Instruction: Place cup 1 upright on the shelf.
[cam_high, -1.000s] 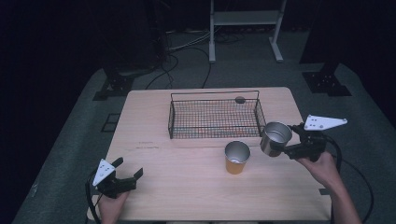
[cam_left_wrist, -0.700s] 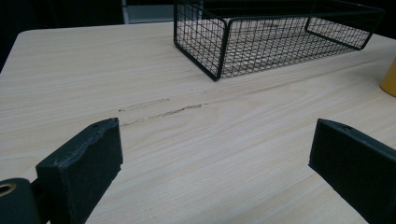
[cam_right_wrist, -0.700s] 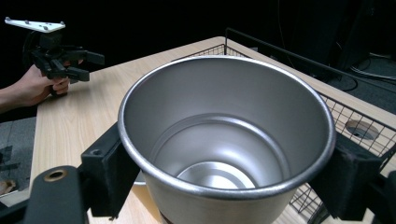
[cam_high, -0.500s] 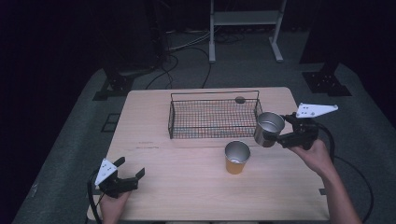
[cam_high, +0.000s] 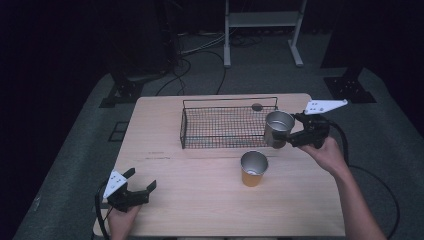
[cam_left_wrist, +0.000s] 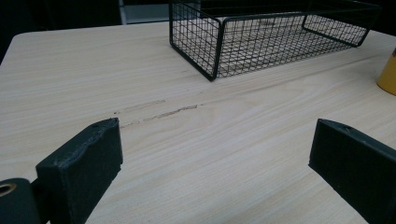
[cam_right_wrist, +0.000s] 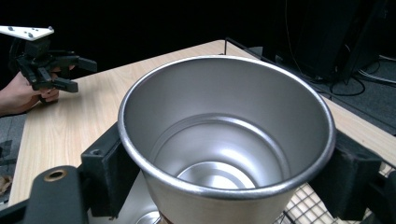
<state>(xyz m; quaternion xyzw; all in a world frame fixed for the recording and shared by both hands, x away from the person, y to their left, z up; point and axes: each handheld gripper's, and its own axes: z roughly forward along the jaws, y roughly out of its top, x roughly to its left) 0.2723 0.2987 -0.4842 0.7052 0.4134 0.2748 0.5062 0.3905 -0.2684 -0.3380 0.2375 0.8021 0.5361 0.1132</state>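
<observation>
A silver metal cup (cam_high: 278, 128) is held upright above the table, at the right end of the wire basket (cam_high: 220, 131), its open mouth facing up and its inside seen to be empty in the right gripper view (cam_right_wrist: 226, 135). It is clamped at its sides between the two black jaws of the right gripper (cam_high: 289, 136), which are closed against the cup's wall just under the rim; the gripper is carried in the person's right hand (cam_high: 327, 152), with the grey three-cornered plate (cam_high: 325, 105) raised above it. A second metal cup with a yellow lower part (cam_high: 253, 168) is seen standing on the table just in front of the basket and below the held cup, apart from both. The black wire basket is set on the far middle part of the light wooden table (cam_high: 200, 210), and its inside appears empty as far as can be made out. A small dark round object (cam_high: 257, 106) is seen at the basket's far rim; what it is cannot be told. Well apart, at the near left corner of the table, the left gripper (cam_high: 142, 186) is held low over the wood, its jaws spread wide with nothing between them, as is shown in the left gripper view (cam_left_wrist: 215, 154).
</observation>
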